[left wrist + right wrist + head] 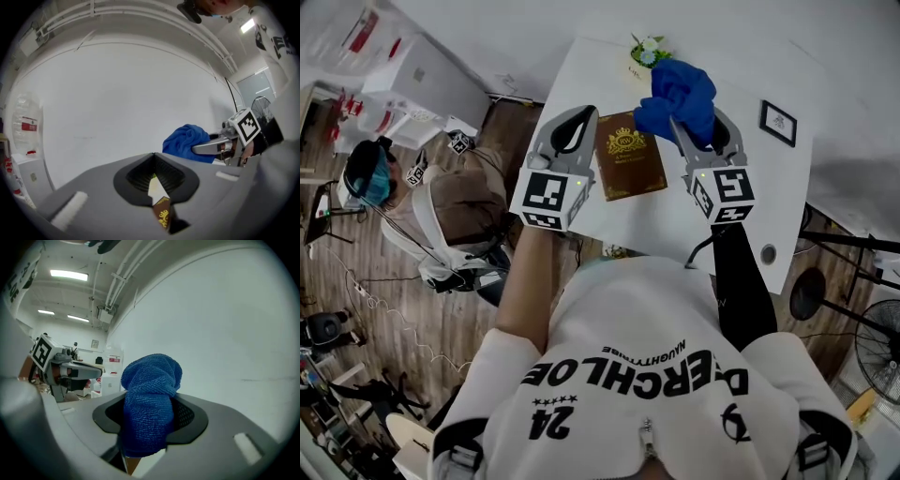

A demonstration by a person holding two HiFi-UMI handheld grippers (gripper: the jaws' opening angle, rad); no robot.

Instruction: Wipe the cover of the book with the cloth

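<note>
The book (630, 157), brown with a gold emblem on its cover, lies flat and closed on the white table (675, 225), in the table's left half and not far from its left edge. The left gripper (581, 117) is just beside the book's left side. In its own view the jaws meet at their tips with nothing between them, and a narrow wedge below the tips shows a slice of bare table and the gold emblem.

The right gripper (680, 122) is clamped on the blue cloth (680, 94), which bunches up out of the jaws in a thick fold and hangs down a little below them (it fills most of the gap in the right gripper view). The cloth sits at the book's far right corner, toward the far edge of the table. No view shows whether it touches the cover there or stays just off it.

A small pot of flowers (647, 52) stands at the far edge of the table, just beyond the cloth. A small black picture frame (778, 123) stands near the right edge, well apart from the book. Beyond the table's left edge, another person (441, 220) is sitting low on the wooden floor (403, 319).
</note>
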